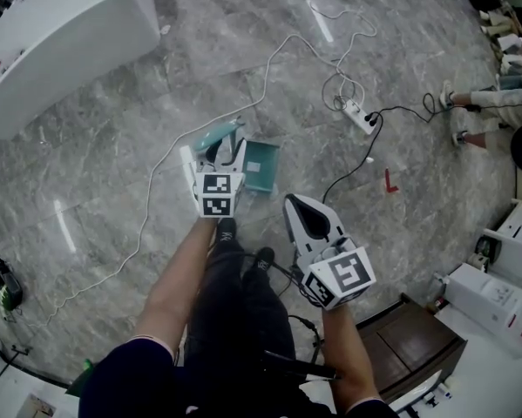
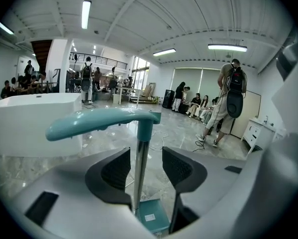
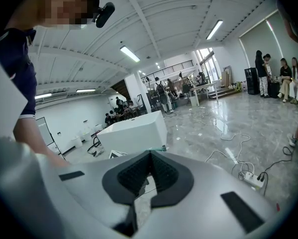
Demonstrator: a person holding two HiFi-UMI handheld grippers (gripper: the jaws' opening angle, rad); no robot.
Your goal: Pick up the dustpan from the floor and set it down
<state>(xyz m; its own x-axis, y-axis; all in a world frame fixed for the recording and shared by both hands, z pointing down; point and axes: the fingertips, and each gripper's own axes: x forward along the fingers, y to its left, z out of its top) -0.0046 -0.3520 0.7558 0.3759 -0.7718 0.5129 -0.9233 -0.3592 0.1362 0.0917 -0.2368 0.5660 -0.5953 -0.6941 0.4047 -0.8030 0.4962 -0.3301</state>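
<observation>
Dustpan (image 1: 259,165), upright on floor: steel shaft (image 2: 140,183) between parted left tongs (image 2: 145,164), under handle (image 2: 99,121), apparently for lifting; right tongs (image 3: 149,167) closed together, empty, spare.

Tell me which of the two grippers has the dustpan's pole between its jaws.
The left gripper: its jaws stand apart with the dustpan's metal pole between them, below the teal handle. The right gripper has its jaws closed together on nothing.

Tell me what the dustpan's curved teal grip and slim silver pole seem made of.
Curved teal grip: likely moulded plastic, smooth with soft highlights. Slim silver pole: looks like polished metal, given its bright lengthwise reflections, though chromed plastic can't be ruled out.
</observation>
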